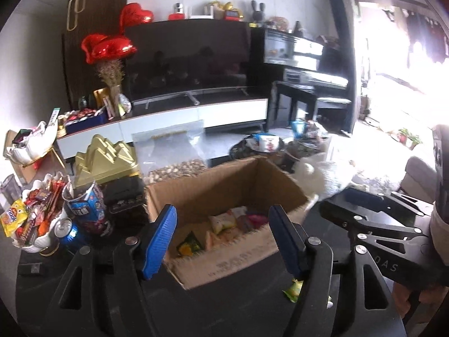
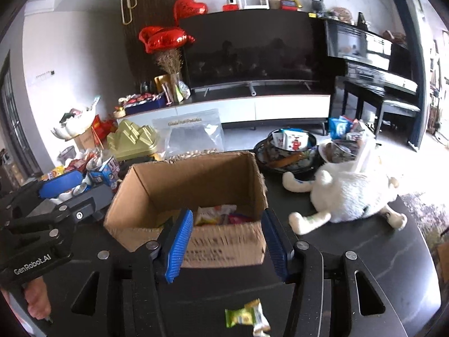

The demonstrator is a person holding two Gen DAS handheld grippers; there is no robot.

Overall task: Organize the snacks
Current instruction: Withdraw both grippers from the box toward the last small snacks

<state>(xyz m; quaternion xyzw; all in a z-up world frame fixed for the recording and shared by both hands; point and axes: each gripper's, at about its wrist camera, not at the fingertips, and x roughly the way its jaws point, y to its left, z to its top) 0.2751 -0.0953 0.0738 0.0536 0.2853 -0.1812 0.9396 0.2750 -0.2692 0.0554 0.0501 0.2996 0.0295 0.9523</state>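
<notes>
An open cardboard box [image 1: 224, 185] [image 2: 185, 179] stands on the dark table, with several snack packets [image 1: 224, 221] [image 2: 216, 214] lying on its floor. My left gripper [image 1: 223, 241] hangs open in front of the box's near wall, nothing between its blue pads. My right gripper [image 2: 228, 244] is also open and empty, facing the same wall from the right. A small green and yellow snack packet [image 2: 247, 316] [image 1: 293, 289] lies on the table below the right gripper's fingers.
A white plush toy [image 2: 350, 193] lies right of the box. Behind it sits a dark bowl [image 2: 291, 165] of snacks. Left of the box are a white candy bowl [image 1: 36, 241], a blue can [image 1: 67, 231], a gold mountain-shaped box [image 1: 103, 160] and a bag of nuts [image 1: 174, 151].
</notes>
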